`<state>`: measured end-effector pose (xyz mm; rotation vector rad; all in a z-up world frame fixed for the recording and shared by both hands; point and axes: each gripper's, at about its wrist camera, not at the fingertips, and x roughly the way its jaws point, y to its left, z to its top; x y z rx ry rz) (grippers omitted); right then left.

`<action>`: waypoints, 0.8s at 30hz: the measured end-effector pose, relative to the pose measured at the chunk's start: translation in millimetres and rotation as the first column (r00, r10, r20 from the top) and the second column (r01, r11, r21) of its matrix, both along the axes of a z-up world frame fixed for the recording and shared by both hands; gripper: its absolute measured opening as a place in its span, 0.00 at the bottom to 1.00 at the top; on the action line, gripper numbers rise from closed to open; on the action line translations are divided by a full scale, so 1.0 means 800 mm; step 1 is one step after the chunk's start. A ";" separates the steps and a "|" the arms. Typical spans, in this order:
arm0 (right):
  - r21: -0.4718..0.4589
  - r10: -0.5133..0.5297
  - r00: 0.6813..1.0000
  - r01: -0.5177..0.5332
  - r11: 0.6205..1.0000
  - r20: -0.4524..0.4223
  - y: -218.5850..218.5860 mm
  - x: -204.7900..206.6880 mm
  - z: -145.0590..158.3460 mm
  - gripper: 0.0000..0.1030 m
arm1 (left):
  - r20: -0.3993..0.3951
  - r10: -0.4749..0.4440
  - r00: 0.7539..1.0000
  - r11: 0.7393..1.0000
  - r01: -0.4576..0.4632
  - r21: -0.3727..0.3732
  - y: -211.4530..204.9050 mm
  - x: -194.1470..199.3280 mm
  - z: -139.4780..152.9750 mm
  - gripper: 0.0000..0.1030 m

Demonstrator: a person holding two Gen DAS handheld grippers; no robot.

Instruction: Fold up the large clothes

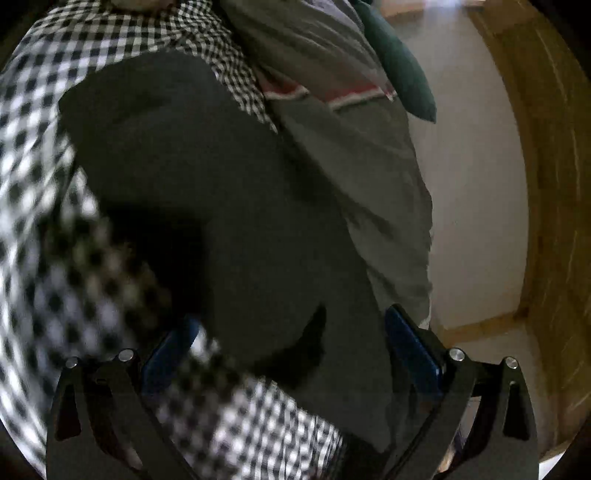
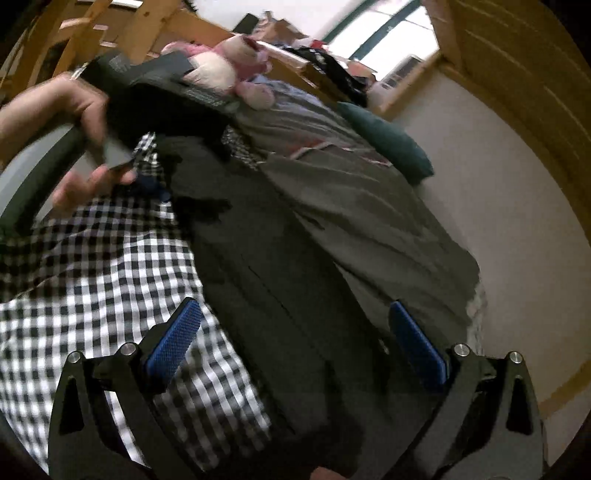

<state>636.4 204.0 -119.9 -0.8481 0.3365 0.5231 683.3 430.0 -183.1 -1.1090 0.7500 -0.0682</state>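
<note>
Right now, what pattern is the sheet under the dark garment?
Black-and-white gingham check, clearest in the right wrist view.

Dim room, window (image 2: 373,33) glare, motion blur, heavy fisheye warp w/ dark corners.

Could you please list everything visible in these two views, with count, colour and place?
dark grey cloth garment: one, dark grey, spread lengthwise on the checked sheet
black-and-white checked bed sheet: one, under the garment
grey bedcover with red-and-white stripe: one, beside the garment, wall side
dark green pillow: one, against the white wall
pink plush toy: one, head of bed
wooden bed frame: one, tan, around the bed
left hand: gripping the left tool's handle
left tongs: open, over the garment
right tongs: open, over the garment
</note>
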 end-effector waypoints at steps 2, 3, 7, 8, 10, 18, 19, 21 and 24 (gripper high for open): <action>-0.029 0.000 1.000 0.000 1.000 0.006 0.015 0.008 -0.014 0.98 | -0.006 0.012 1.000 1.000 -0.013 -0.019 0.012 0.020 0.001 0.96; -0.046 -0.003 1.000 0.003 0.999 -0.001 0.019 0.011 -0.023 0.98 | -0.006 0.022 1.000 0.999 -0.022 -0.034 0.019 0.029 0.000 0.96; -0.103 -0.018 1.000 0.020 0.994 0.023 0.026 0.019 -0.050 0.98 | 0.029 0.050 0.998 0.996 -0.048 -0.078 0.041 0.048 0.002 0.94; -0.110 -0.014 0.999 0.018 0.994 0.036 0.026 0.019 -0.054 0.98 | 0.033 0.054 0.998 0.996 -0.051 -0.077 0.047 0.049 0.002 0.80; -0.121 -0.006 0.997 0.015 0.993 0.071 0.033 0.022 -0.055 0.97 | 0.014 0.067 0.998 0.997 -0.066 -0.047 0.058 0.048 0.005 0.41; -0.178 -0.075 0.997 0.076 0.981 0.015 0.070 0.066 -0.075 0.51 | 0.104 0.024 0.994 0.999 -0.028 0.042 0.070 0.042 0.048 0.14; -0.183 -0.086 0.996 0.087 0.979 0.012 0.071 0.069 -0.077 0.44 | 0.118 0.016 0.993 0.998 -0.023 0.054 0.068 0.041 0.056 0.13; -0.200 -0.110 0.994 0.111 0.973 0.016 0.072 0.074 -0.082 0.38 | 0.151 -0.002 0.988 0.997 -0.009 0.078 0.055 0.030 0.072 0.12; -0.199 -0.121 0.992 0.125 0.972 0.036 0.070 0.074 -0.079 0.24 | 0.189 -0.036 0.981 0.991 0.010 0.136 0.042 0.026 0.101 0.12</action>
